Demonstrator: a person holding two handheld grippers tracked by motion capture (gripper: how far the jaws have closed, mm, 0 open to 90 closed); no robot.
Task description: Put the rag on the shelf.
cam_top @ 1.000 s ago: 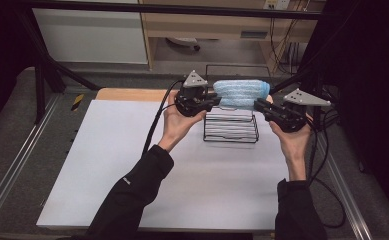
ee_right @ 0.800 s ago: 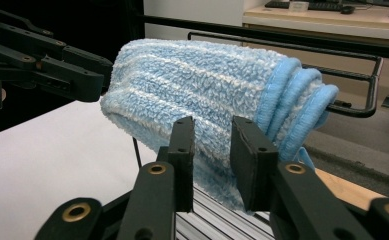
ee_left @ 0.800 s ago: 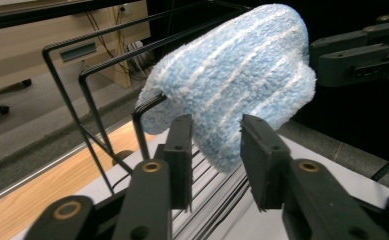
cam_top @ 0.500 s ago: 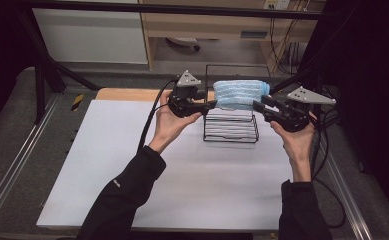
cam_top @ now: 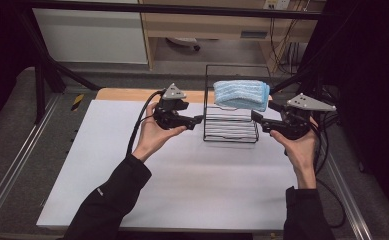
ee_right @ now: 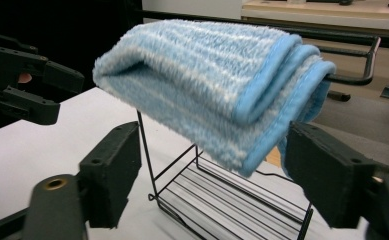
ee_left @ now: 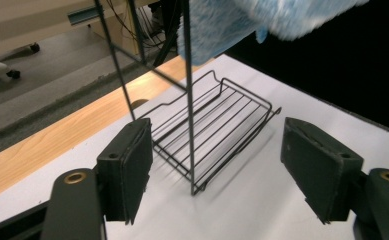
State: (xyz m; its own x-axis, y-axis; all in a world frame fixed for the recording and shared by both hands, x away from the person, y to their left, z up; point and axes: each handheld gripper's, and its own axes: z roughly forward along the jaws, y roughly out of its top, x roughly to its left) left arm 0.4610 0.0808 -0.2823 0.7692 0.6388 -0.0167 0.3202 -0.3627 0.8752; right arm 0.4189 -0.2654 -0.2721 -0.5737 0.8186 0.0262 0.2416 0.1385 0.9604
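Flanking wire rack (cam_top: 230,127) on bench (cam_top: 182,175): we log folded blue towel (cam_top: 241,94) atop; left hand-held gripper (cam_top: 198,120), right hand-held gripper (cam_top: 256,118) both wide open, empty. Next, likely: withdraw.

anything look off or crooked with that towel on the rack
Slightly. The folded blue towel lies on top of the black wire rack but overhangs it: in the right gripper view one corner droops past the frame, unsupported. Nothing looks spilled or damaged. Both the left gripper and the right gripper are open beside the rack.
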